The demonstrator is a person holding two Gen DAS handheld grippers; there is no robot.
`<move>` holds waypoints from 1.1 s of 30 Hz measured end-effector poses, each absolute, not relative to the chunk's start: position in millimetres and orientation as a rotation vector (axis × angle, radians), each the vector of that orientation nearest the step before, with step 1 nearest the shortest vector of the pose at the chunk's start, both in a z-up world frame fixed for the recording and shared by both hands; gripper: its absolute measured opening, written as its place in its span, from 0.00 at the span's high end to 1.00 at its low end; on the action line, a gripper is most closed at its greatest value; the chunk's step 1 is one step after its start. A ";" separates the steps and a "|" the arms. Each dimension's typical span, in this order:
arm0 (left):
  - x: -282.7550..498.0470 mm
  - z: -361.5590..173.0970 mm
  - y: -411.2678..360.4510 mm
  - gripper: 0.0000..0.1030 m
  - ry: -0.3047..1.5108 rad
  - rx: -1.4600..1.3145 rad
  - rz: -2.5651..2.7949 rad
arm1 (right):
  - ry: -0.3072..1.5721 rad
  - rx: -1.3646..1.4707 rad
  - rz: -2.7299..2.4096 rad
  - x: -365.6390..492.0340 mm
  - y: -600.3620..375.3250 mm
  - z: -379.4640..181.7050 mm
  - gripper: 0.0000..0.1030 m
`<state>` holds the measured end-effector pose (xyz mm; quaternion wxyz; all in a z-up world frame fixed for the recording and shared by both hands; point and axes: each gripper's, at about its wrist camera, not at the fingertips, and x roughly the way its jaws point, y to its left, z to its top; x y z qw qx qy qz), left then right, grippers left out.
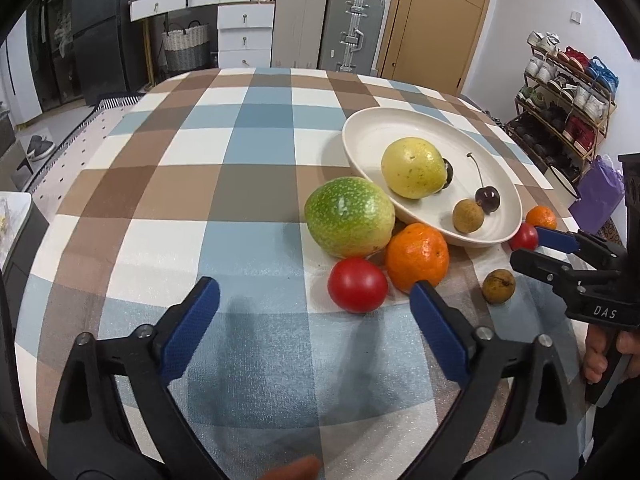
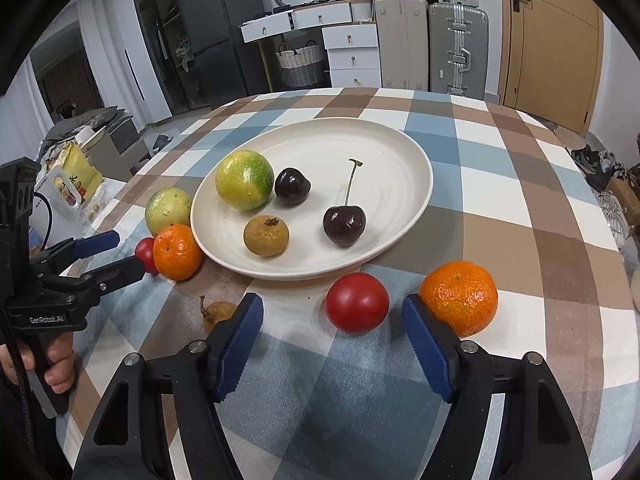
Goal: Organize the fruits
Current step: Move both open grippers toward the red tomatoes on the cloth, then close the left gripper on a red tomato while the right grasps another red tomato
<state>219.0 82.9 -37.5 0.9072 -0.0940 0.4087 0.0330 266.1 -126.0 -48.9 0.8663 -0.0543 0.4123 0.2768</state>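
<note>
Fruits sit partly in a white plate (image 2: pixel 400 152) and partly on the checked counter (image 2: pixel 500 160). In the plate: a yellow-green passion fruit (image 2: pixel 244 180), two cherries (image 2: pixel 344 220), one with its stem upright, and a longan (image 2: pixel 266 236). Outside it: a green passion fruit (image 1: pixel 349 217) touching the rim, a mandarin (image 1: pixel 417 257) against that fruit, and a tomato (image 1: pixel 357 285) just ahead of the left gripper (image 1: pixel 316 292).

Left fingers (image 1: pixel 192 332) stand wide apart, holding nothing; the tomato lies just beyond the tips, the mandarin touches the right tip in view. Right gripper (image 2: pixel 332 312) also stands wide and empty; a second tomato (image 2: pixel 357 302) lies between its tips, a second mandarin (image 2: pixel 460 298) just outside the right finger, a loose longan (image 2: pixel 216 314) partly hidden behind the left finger.

No fruit shows a clear long axis. Readable writing: "DAS" on the right gripper body, "GenRobot.AI" on the left. Suitcases (image 2: pixel 458 46) and drawers (image 2: pixel 352 52) stand beyond the counter.
</note>
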 end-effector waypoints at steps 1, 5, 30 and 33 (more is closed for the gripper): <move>219.7 -38.5 83.9 0.13 0.848 -0.200 0.063 | 0.862 -0.117 0.578 267.2 -125.1 -48.9 0.28; 223.1 -42.3 85.3 0.21 0.867 -0.210 0.056 | 0.857 -0.133 0.578 265.9 -122.7 -48.6 0.29; 223.1 -42.2 74.1 0.71 0.866 -0.212 -0.067 | 0.859 -0.203 0.558 265.3 -112.5 -49.4 0.47; 222.0 -41.7 74.1 0.71 0.862 -0.216 -0.066 | 0.861 -0.203 0.557 264.9 -112.4 -49.6 0.48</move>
